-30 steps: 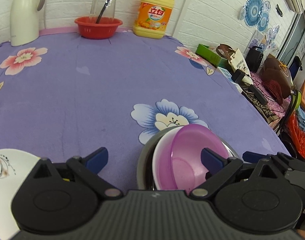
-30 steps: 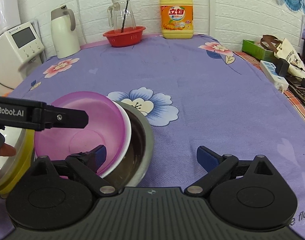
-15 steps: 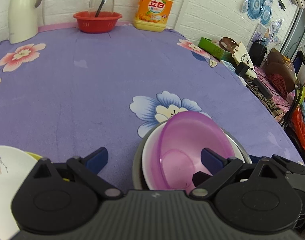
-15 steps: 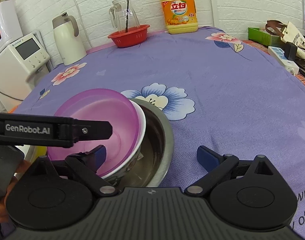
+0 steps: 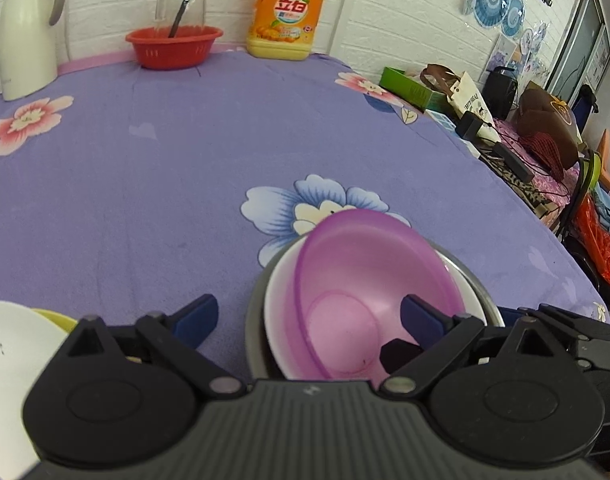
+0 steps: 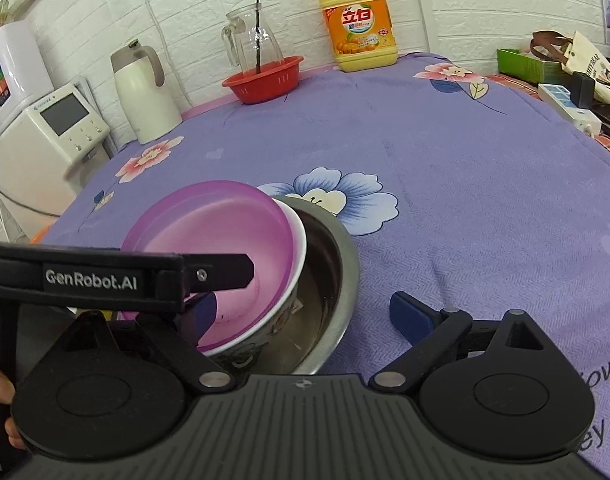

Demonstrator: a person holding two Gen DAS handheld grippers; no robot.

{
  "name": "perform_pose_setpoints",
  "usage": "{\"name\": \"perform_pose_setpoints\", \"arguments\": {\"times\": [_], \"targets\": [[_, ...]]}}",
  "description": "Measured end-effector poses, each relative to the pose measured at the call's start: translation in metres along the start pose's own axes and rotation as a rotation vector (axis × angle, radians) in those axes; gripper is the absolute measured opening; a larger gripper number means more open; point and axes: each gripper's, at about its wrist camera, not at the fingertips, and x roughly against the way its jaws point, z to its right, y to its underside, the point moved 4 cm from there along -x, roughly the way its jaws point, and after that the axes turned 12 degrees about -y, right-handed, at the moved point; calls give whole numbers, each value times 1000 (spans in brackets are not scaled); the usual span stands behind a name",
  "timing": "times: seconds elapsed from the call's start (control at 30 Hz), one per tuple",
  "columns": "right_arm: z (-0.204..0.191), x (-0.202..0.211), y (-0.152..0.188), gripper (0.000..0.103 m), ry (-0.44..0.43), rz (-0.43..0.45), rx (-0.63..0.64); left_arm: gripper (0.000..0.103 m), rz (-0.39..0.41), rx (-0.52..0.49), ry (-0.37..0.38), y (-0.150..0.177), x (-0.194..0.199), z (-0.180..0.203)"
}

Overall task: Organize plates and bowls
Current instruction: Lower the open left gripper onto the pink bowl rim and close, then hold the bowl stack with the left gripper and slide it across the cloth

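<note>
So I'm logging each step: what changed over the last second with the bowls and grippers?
The purple bowl tipped more upright inside the white bowl in the steel bowl, with both cameras now nearer. The left gripper and right gripper stayed open, gripping nothing. The red basket and detergent bottle stayed put.

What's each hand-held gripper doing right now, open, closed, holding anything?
Left hand-held gripper: open, holding nothing; its right finger sits inside the purple bowl.
Right hand-held gripper: open, holding nothing, straddling the steel bowl.
</note>
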Motion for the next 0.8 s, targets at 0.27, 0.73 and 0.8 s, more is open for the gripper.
{"name": "perform_pose_setpoints", "arguments": {"times": [0.27,0.73,0.8], "targets": [[-22,-10,3,103,-9,-23,65,63,-17,53,57,10,2,10],[-62,10,-19,103,-16,28,153,62,78,127,71,-5,49,-8],[-79,4,-22,103,-48,27,182,62,98,158,42,-5,61,-27]]}}
